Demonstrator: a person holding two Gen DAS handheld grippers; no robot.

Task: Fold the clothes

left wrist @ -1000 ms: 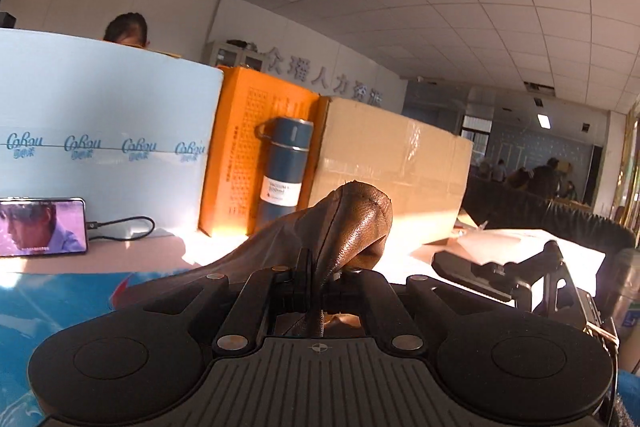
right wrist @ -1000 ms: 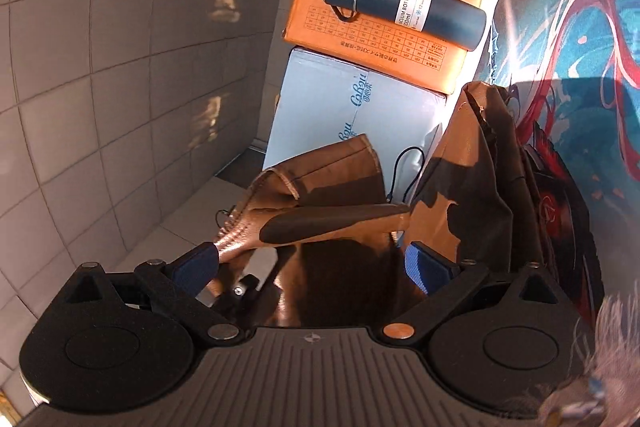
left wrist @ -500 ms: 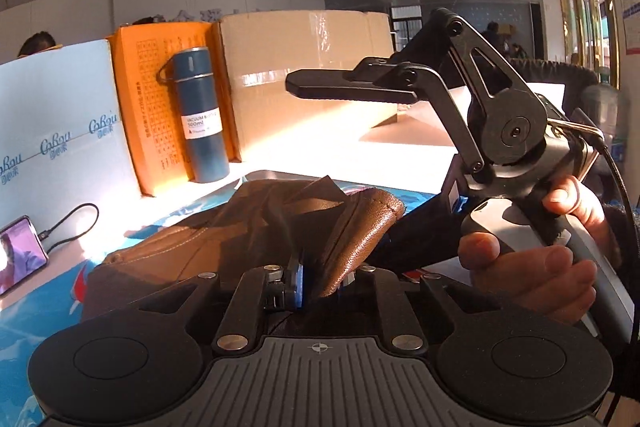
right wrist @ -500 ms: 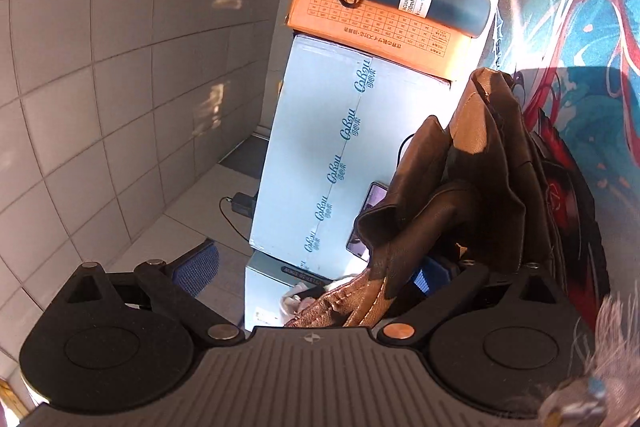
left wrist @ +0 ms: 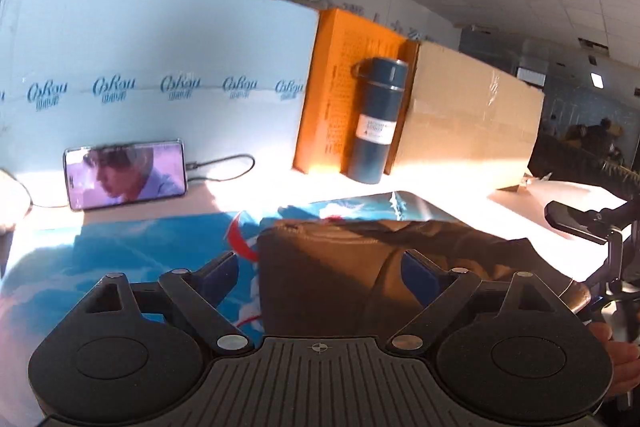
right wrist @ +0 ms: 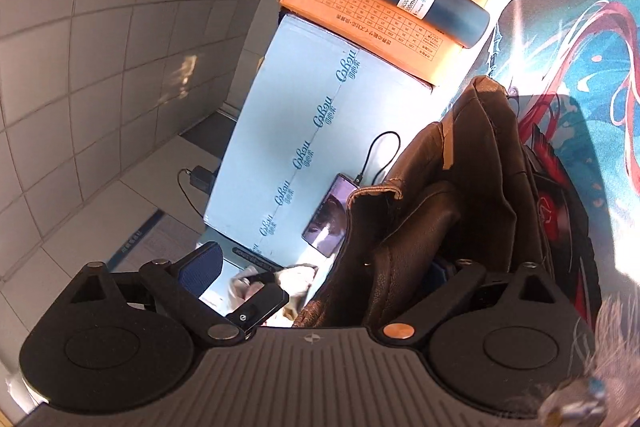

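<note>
The brown leather garment (left wrist: 360, 267) lies bunched on the blue printed mat (left wrist: 120, 251) covering the tabletop. Left hand-held gripper (left wrist: 320, 275) is spread, right hand-held gripper (right wrist: 320, 275) spread too. Released, the stiff leather may spring open and undo the fold.

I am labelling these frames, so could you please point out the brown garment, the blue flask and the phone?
brown garment (left wrist: 332, 279): left wrist view, flat top panel.
blue flask (left wrist: 376, 127): left wrist view, white label on its body.
phone (left wrist: 126, 175): left wrist view, middle of the lit screen.
</note>
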